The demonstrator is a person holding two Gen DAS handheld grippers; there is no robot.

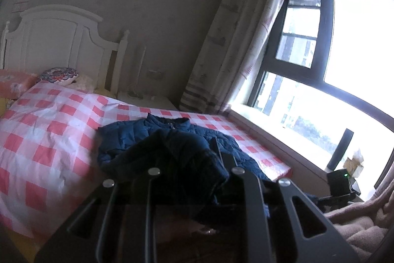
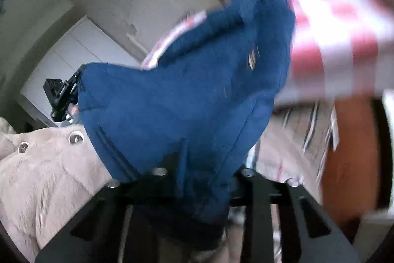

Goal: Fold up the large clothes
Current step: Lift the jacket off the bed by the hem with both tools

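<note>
A dark blue quilted jacket [image 1: 170, 139] lies crumpled on the red and white checked bed cover [image 1: 44, 134]. My left gripper [image 1: 194, 164] is shut on the near edge of the jacket and lifts a fold of it off the bed. In the right wrist view the same blue jacket [image 2: 187, 95] hangs stretched between the two grippers. My right gripper [image 2: 199, 174] is shut on its lower edge. The left gripper [image 2: 64, 95] shows at the jacket's far left corner. The fingertips are hidden by the fabric.
A white headboard [image 1: 59, 41] and pillows [image 1: 59, 75] stand at the far end of the bed. A window sill [image 1: 283, 139] and curtain [image 1: 236, 41] run along the right. A beige fleece sleeve [image 2: 49, 171] covers the person's arm. A white wardrobe [image 2: 73, 53] stands behind.
</note>
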